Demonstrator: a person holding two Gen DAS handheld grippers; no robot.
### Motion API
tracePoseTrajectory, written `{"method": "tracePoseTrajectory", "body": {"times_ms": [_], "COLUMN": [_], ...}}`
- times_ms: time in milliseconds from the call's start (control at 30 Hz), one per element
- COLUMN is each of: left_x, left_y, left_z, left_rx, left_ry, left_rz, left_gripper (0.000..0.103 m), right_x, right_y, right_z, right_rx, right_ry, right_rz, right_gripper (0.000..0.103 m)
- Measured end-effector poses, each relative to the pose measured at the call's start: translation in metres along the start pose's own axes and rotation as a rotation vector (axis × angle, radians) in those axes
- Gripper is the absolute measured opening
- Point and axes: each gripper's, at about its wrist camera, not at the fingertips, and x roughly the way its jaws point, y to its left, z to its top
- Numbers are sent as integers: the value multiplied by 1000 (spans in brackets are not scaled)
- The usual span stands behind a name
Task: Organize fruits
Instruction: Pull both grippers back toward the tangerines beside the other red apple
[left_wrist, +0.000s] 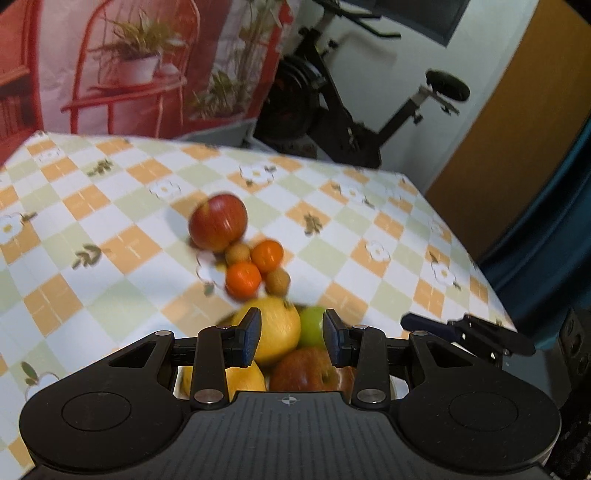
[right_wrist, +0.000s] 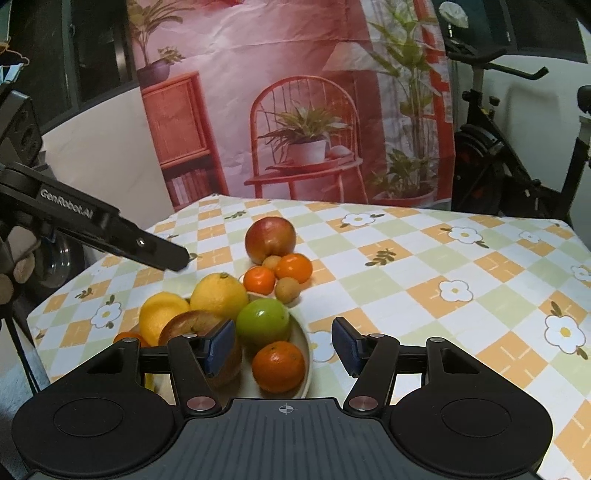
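Both grippers hang empty over the plate (right_wrist: 308, 354) of fruit – left gripper (left_wrist: 291, 338) jaws narrowly apart, right gripper (right_wrist: 283, 345) wider (an apple (right_wrist: 270, 237) sits beyond)

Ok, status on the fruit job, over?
Left gripper, right gripper: both empty above plate. Red apple, two tangerines, two longans loose on tablecloth. Path clear.

We see even, soft indoor light in both views, with faint shadows under the fruit. The left wrist view is smeared by motion: the red round apple (left_wrist: 218, 222) and the checked orange-and-green cloth on the counter (left_wrist: 110, 236) blur. The right wrist view is sharp. Fisheye distortion bends the edges.
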Motion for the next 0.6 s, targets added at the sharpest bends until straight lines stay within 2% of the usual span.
{"method": "tracePoseTrajectory", "body": {"times_ms": [200,600], "left_x": [-7,-7], "left_y": [6,35], "left_z": [13,35], "left_rx": [-19,-63], "left_ry": [-66,-118], "left_rz": [43,133], "left_gripper": [39,39], "right_x": [5,30], "right_y": [-6,-15], "right_z": [10,32], "right_rx": [-11,-51], "right_ry": [-13,-14], "right_rz": [-7,-2], "right_gripper": [54,54]}}
